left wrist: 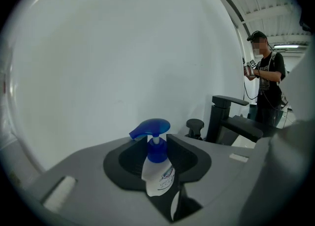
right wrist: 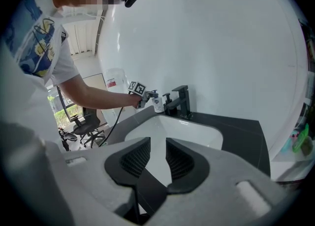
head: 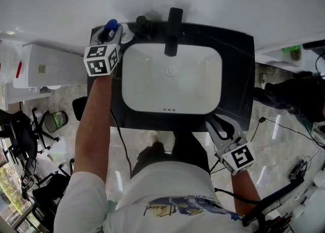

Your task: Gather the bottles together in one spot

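Black counter (head: 236,74), rounded white basin (head: 195,82), blue-capped bottle (left wrist: 158,173).

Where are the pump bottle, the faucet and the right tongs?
pump bottle (left wrist: 160,177), left gripper view, on its white body.
faucet (head: 173,31), head view, on the black spout.
right tongs (right wrist: 157,141), right gripper view, midway between the open tips.

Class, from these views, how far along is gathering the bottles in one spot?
Done: no gathered group shows yet. In hand: the left gripper is shut on a blue-pump bottle, near the black tap. The right gripper is open, empty. Left: set it down, perhaps beside the dark pump-topped item.
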Demonstrator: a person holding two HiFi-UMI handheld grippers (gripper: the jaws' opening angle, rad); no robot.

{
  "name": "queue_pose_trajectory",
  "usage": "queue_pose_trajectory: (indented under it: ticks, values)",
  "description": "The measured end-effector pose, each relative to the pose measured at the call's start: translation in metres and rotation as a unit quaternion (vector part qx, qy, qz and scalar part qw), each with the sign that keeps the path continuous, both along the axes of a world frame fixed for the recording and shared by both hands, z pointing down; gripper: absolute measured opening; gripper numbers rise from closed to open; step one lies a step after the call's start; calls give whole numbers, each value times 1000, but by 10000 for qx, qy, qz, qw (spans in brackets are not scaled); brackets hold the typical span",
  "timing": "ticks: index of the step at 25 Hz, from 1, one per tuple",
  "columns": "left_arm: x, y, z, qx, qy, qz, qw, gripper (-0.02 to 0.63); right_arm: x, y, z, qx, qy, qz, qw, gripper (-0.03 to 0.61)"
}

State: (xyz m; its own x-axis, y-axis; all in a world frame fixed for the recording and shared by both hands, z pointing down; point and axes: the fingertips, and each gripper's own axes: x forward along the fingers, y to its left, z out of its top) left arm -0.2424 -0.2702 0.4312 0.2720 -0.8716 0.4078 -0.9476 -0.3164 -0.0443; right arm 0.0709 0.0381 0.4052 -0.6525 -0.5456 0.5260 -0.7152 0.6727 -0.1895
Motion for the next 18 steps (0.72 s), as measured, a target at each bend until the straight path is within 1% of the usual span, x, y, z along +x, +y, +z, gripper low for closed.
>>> queue_pose_trajectory:
  ticks: [7,14,16,18]
  values:
    - [-1,-15,-1,63,1,-77,10000,121,5,-18,5,-67,-8,-96,9999,95]
    - [1,-12,1,126,-12,-76,9999,129,5,-29,7,-61,-74,-204,9997,95]
    - [2,-12,3,113,-33,-67,9999,150,5,-31,8,-63,-80,-226,9997,95]
    - [4,-11,6,77,-38,-68,9999,193,7,-33,8,-84,-75,-231,9997,95]
